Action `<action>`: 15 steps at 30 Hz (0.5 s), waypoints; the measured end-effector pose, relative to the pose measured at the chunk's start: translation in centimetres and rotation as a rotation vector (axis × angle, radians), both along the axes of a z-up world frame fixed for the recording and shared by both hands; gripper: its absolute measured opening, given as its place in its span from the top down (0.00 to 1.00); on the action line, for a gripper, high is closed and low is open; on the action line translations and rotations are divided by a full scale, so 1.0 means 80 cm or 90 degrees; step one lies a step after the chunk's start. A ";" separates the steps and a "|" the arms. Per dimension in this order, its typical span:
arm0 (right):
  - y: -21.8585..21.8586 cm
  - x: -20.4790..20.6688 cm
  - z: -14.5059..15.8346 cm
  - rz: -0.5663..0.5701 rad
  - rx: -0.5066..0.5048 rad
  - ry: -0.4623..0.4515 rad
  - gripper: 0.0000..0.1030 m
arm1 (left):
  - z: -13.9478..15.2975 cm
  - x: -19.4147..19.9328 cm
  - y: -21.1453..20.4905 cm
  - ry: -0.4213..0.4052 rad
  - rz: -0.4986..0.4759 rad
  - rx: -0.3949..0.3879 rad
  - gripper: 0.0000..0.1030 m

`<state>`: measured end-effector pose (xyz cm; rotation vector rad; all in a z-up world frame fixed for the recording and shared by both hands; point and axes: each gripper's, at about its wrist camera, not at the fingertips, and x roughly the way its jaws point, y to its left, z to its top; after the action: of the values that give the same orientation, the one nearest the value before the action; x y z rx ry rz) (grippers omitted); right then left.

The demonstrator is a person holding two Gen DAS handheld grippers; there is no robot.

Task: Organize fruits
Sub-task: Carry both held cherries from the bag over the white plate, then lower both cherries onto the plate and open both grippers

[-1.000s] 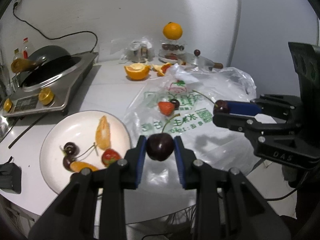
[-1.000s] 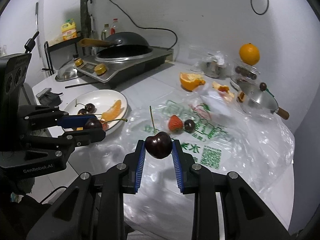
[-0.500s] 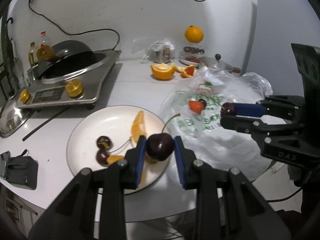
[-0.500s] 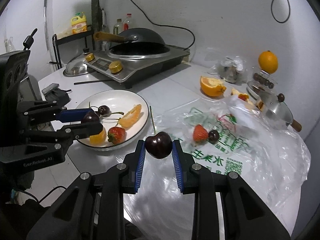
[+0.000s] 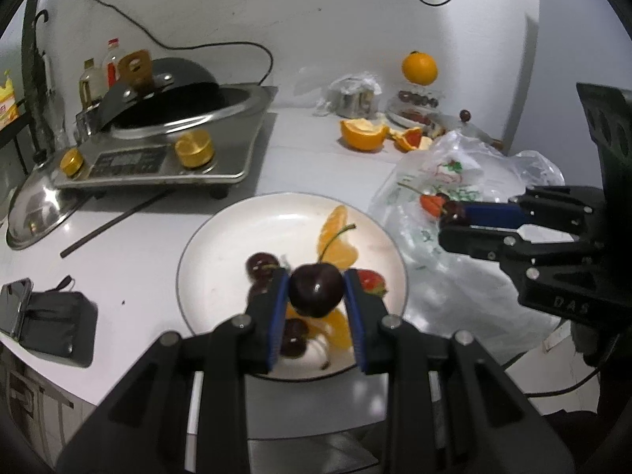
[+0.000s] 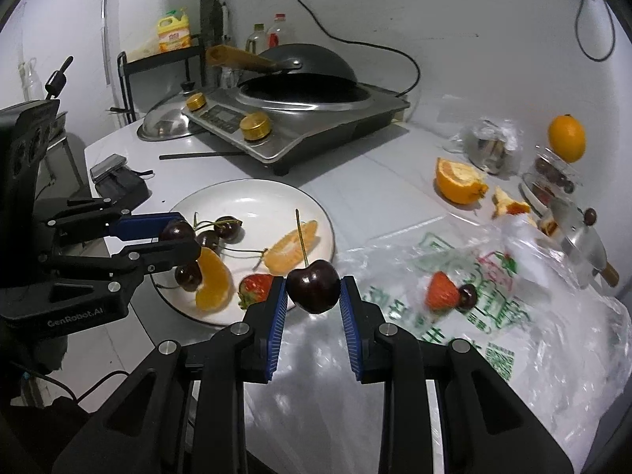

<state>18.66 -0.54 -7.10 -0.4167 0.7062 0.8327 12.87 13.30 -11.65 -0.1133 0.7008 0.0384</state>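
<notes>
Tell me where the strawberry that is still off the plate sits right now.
The loose strawberry lies on the printed plastic bag, touching a dark cherry, to the right of the white plate in the right wrist view.

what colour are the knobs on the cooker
Gold, a shiny brass tone. The knobs on the cooker show best in the right wrist view.

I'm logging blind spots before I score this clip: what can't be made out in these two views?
- Left wrist view: the left tongs and their cherry hide the fruit in the near part of the plate, so it can't be counted.
- Right wrist view: the strawberry on the bag is blurred.
- Both views: the jar under the orange is too small to show its contents.
</notes>
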 end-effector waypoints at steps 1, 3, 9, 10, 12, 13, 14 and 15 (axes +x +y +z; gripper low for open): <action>0.004 0.001 -0.001 0.003 -0.001 0.001 0.72 | 0.000 -0.001 0.004 0.000 0.002 -0.001 0.72; 0.012 0.002 -0.002 0.010 -0.004 0.002 0.72 | -0.001 -0.003 0.013 -0.002 0.009 -0.003 0.72; 0.036 0.008 -0.008 0.023 -0.012 0.008 0.72 | -0.007 -0.002 0.038 -0.002 0.031 -0.008 0.72; 0.040 0.009 -0.009 0.025 -0.013 0.009 0.72 | -0.008 -0.001 0.041 -0.001 0.033 -0.009 0.72; 0.045 0.011 -0.011 0.029 -0.016 0.011 0.72 | -0.012 0.001 0.048 0.002 0.038 -0.008 0.72; 0.048 0.012 -0.012 0.031 -0.017 0.012 0.72 | -0.014 0.003 0.052 0.004 0.041 -0.009 0.72; 0.052 0.013 -0.014 0.033 -0.019 0.014 0.72 | -0.016 0.004 0.055 0.006 0.044 -0.009 0.72; 0.056 0.015 -0.015 0.035 -0.020 0.015 0.72 | -0.019 0.006 0.060 0.008 0.049 -0.010 0.72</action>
<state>19.82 3.96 -8.29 -0.4575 0.7329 0.8804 13.38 18.14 -13.15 -0.1552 0.7095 0.1070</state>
